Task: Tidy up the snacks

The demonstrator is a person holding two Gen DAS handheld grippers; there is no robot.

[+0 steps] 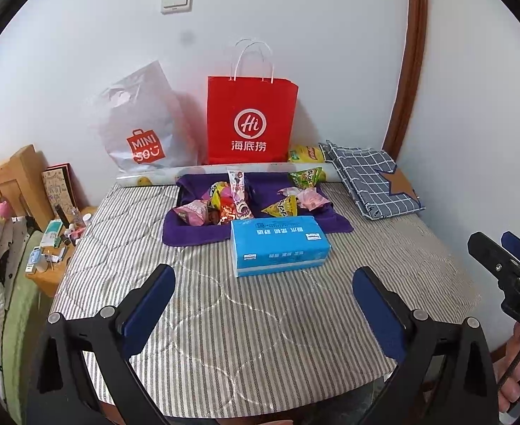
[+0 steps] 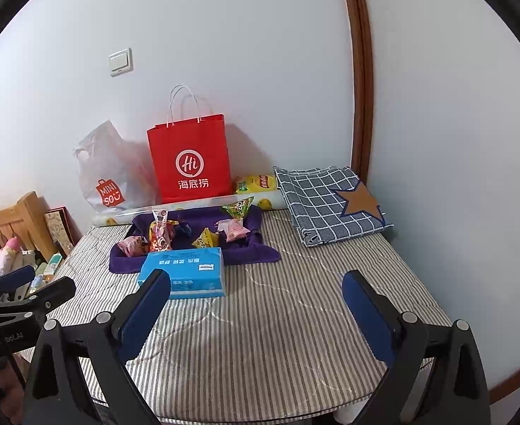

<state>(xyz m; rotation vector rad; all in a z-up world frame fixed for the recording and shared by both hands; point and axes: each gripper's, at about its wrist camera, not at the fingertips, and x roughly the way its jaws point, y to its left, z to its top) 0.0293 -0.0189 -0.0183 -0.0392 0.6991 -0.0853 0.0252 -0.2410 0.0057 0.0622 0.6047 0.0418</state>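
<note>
Several small snack packets [image 1: 229, 200] [image 2: 160, 235] lie on a purple cloth [image 1: 189, 232] [image 2: 256, 253] at the far side of a striped table [image 1: 242, 318] [image 2: 277, 318]. A green packet [image 1: 306, 177] [image 2: 240, 209] sits at the cloth's back right. A blue tissue pack [image 1: 277, 246] [image 2: 185, 272] lies in front of the cloth. My left gripper [image 1: 263, 283] is open and empty, short of the tissue pack. My right gripper [image 2: 256, 290] is open and empty, to the right of the tissue pack. It also shows at the right edge of the left wrist view [image 1: 507, 255].
A red paper bag [image 1: 251, 120] [image 2: 190, 163] and a white Miniso bag [image 1: 143, 131] [image 2: 111, 173] stand against the wall. A folded checked cloth [image 1: 373, 180] [image 2: 330, 202] lies at the back right. A yellow packet [image 1: 306, 154] [image 2: 256, 184] lies behind it. A cluttered wooden stand [image 1: 58, 248] is on the left.
</note>
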